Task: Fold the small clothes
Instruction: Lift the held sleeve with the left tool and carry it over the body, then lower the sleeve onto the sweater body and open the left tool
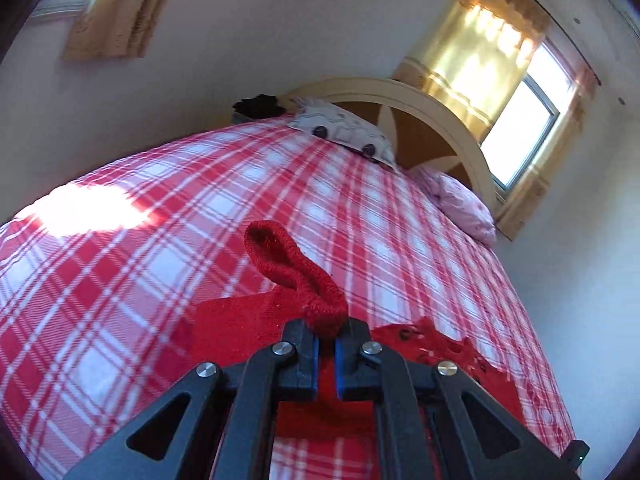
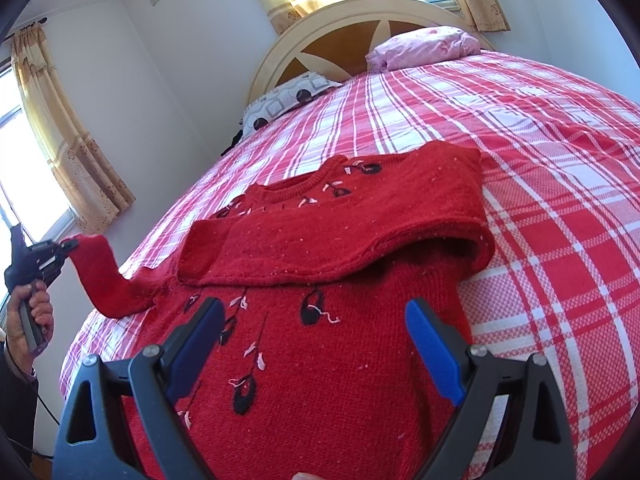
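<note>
We see the left wrist camera close behind its gripper point(image 1: 327, 334), tilted, facing the headboard point(image 1: 452, 120), the right wrist camera low over the red sweater point(image 2: 320, 360) facing likewise; both share sweater, plaid bedspread point(image 1: 160, 208), pillows.

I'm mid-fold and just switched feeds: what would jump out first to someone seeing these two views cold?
The red sweater spread on the plaid bedspread, one sleeve already folded across its chest. At the left, the left gripper is shut on the other sleeve's cuff and holds that sleeve lifted off the bed. The right gripper hangs open over the sweater's body, holding nothing; two pillows lie by the headboard.
</note>
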